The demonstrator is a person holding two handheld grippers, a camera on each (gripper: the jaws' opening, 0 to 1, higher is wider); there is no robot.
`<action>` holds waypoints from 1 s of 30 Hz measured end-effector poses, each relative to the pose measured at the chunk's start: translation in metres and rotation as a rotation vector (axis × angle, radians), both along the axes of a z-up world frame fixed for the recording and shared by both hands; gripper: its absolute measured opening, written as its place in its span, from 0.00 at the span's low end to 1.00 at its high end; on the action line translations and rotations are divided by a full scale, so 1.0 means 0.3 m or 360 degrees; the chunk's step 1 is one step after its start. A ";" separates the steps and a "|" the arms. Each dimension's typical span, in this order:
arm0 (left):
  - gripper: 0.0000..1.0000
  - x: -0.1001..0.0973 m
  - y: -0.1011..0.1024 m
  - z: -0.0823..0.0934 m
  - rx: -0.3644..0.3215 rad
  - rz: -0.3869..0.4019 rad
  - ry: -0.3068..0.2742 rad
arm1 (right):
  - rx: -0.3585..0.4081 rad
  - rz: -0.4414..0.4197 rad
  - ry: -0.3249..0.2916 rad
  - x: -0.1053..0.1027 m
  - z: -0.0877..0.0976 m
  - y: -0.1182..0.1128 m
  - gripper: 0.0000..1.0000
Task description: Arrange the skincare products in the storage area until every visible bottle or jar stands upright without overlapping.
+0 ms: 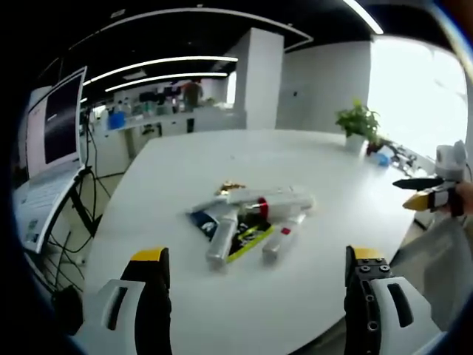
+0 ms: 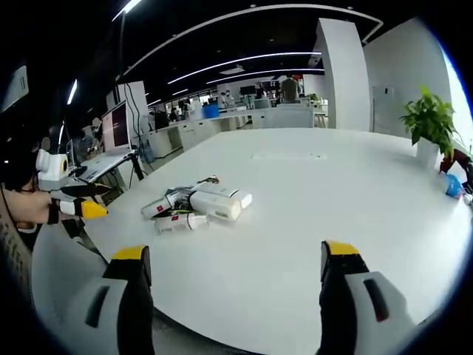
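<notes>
White and broad, the surface sits in an open office with a potted plant near its far edge. Toward the middle, the skincare tubes lie flat in a heap, overlapping, on dark and yellow packets. Red marks show on some tubes; their lettering is too small to read. Left tool has its jaws apart, holding nothing. Right tool likewise, wide and empty.

White skincare tubes lie heaped, overlapping, on their sides
</notes>
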State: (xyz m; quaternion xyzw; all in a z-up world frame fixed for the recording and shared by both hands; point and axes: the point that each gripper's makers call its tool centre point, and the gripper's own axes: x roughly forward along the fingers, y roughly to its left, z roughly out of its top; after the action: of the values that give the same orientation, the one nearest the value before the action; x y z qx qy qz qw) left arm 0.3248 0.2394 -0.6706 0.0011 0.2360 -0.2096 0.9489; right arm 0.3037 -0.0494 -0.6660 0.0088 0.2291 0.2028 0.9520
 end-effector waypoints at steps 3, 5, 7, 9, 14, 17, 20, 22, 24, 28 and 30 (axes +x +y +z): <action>0.97 0.000 0.000 0.001 0.0000 0.0000 0.0000 | -0.0002 -0.0002 0.0000 0.000 0.000 -0.001 0.95; 0.97 -0.001 0.000 0.000 0.0005 0.0000 0.0001 | -0.0001 -0.0003 0.0000 0.000 0.001 -0.001 0.95; 0.97 -0.001 -0.002 0.001 0.0003 -0.0005 0.0000 | -0.0002 0.0000 -0.0002 -0.001 0.003 0.001 0.95; 0.97 -0.002 0.000 -0.002 0.0015 -0.0009 0.0003 | -0.0002 0.0004 0.0002 -0.003 0.003 0.003 0.95; 0.97 -0.002 -0.004 -0.002 0.0020 -0.0017 0.0001 | 0.0006 0.0008 0.0006 -0.003 0.005 0.005 0.95; 0.97 0.000 -0.002 -0.001 0.0015 -0.0012 -0.0001 | 0.0008 0.0021 0.0012 -0.003 0.006 0.011 0.95; 0.97 0.001 -0.002 0.000 0.0007 -0.0007 0.0000 | 0.0006 0.0049 0.0021 -0.002 0.004 0.023 0.95; 0.97 0.001 -0.001 0.000 0.0006 -0.0005 0.0000 | 0.0002 0.0079 0.0027 0.001 0.003 0.035 0.95; 0.97 0.000 -0.003 -0.001 0.0010 -0.0013 -0.0002 | -0.0006 0.0095 0.0037 0.007 -0.002 0.041 0.95; 0.97 -0.002 -0.012 0.000 0.0019 -0.0038 -0.0007 | -0.0030 0.0121 0.0046 0.023 -0.011 0.044 0.95; 0.97 -0.002 -0.011 -0.001 0.0024 -0.0039 -0.0007 | -0.0030 0.0129 0.0051 0.026 -0.015 0.045 0.95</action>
State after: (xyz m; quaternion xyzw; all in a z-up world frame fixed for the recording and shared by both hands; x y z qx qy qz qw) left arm 0.3242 0.2361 -0.6710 0.0118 0.2355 -0.2195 0.9467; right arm 0.3115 -0.0358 -0.6706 -0.0062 0.2466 0.2387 0.9393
